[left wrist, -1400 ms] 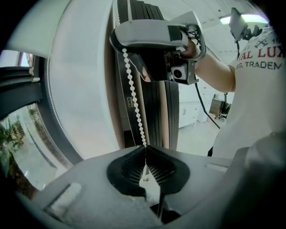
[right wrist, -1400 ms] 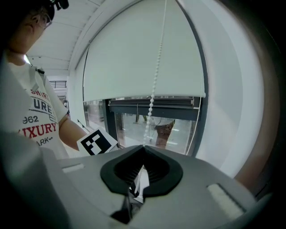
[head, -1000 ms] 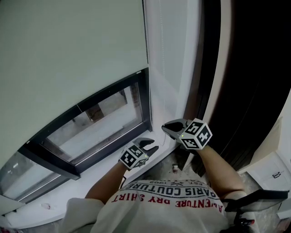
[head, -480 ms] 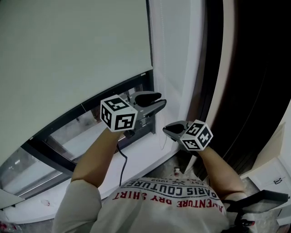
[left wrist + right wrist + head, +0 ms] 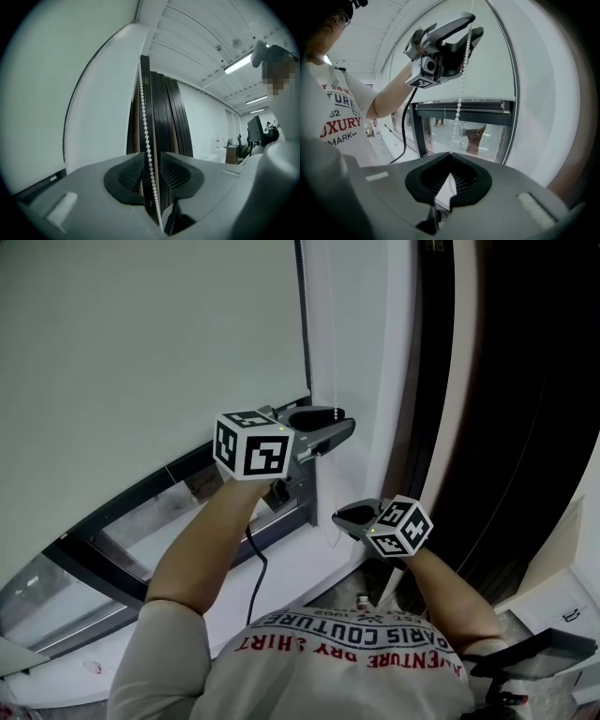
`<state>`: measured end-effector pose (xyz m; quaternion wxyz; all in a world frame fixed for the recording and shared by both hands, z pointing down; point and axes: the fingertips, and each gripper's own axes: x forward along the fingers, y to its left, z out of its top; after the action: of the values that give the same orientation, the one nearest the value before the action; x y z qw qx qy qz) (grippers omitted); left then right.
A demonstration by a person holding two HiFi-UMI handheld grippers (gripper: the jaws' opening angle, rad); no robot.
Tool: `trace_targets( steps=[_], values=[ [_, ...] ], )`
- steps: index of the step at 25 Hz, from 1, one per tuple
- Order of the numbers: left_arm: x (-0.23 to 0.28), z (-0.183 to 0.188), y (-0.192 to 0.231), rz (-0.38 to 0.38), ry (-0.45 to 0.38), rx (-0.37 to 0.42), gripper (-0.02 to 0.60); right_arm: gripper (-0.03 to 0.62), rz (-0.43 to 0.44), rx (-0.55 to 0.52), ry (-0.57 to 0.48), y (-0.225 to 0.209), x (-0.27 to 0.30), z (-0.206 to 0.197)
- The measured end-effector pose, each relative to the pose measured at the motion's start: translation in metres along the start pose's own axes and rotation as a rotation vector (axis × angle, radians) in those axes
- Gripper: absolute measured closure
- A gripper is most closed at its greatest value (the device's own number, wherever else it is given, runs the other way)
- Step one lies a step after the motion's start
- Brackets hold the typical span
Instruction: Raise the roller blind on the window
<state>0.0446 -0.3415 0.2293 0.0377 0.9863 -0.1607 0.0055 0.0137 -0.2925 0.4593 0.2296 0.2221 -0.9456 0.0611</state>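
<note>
Having risen, the left claw (image 5: 342, 425) straddles the bead chain (image 5: 145, 124) above the right claw (image 5: 343, 516), jaws just narrowing but not yet pinching; the right claw clamps the chain below. Left of both, the roller blind (image 5: 141, 362) hangs mostly lowered, so another pull looks due.

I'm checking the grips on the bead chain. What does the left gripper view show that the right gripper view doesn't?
Only the left gripper view: dark slats and a ceiling light. Only the right gripper view: the right gripper shut on the bead chain, and the window glass. Both: the chain, the roller blind, and the left gripper, jaws apart round the chain, just closing.
</note>
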Motion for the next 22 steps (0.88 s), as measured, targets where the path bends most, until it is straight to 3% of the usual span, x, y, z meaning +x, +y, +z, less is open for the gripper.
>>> trace_targets(
  steps=[2,7,22],
  values=[
    [0.001,-0.001,0.001,0.015,0.009,-0.002,0.560,0.588,0.004,0.001,0.000,0.001,0.001,0.000],
    [-0.001,-0.001,0.001,0.025,0.015,-0.009,0.566,0.588,-0.002,-0.001,-0.004,0.000,0.000,0.000],
    [-0.002,-0.005,-0.011,0.027,0.056,0.091,0.569,0.588,-0.004,0.052,-0.026,0.000,-0.004,-0.006]
  ],
)
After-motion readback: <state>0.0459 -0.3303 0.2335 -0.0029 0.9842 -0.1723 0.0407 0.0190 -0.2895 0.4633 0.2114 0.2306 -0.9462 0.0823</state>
